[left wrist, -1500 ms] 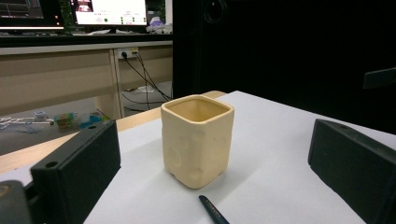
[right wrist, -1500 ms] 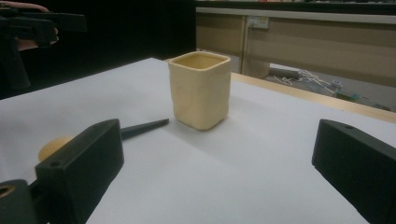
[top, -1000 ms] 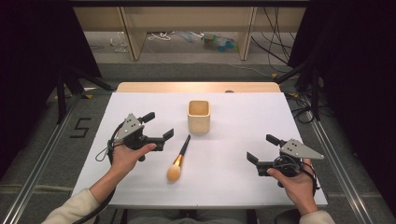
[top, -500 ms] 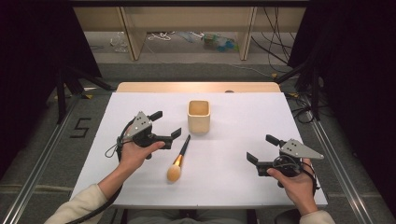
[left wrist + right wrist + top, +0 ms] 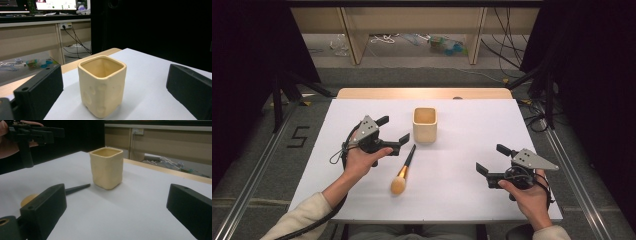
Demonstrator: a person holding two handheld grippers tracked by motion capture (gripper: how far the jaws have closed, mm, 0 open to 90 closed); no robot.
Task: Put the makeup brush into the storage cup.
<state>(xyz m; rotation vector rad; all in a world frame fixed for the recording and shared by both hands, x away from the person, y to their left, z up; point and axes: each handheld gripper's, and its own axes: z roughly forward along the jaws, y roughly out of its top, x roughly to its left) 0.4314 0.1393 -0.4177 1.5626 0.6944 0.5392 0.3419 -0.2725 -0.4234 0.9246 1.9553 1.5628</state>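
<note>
A cream square cup (image 5: 425, 125) stands upright and empty at the table's middle back; in the left gripper view the cup (image 5: 102, 87) sits close ahead between the jaws' line. A makeup brush (image 5: 404, 167) lies in front of it, black handle toward the cup, tan head (image 5: 398, 185) toward me. My left gripper (image 5: 394, 129) hovers open just left of the cup, above the brush handle's end, holding nothing. My right gripper (image 5: 490, 158) is open and empty near the front right, aimed at the cup (image 5: 107, 168) and the brush handle (image 5: 76, 188).
A white sheet (image 5: 462, 200) covers the table, with a wooden strip (image 5: 422, 93) showing at the far edge. Beyond the table are wooden shelf legs, cables and small clutter on the floor (image 5: 447, 45). Dark curtains flank both sides.
My left gripper has moved right and forward, closer to the cup, staying open. The right gripper, the cup and the brush have not moved.
</note>
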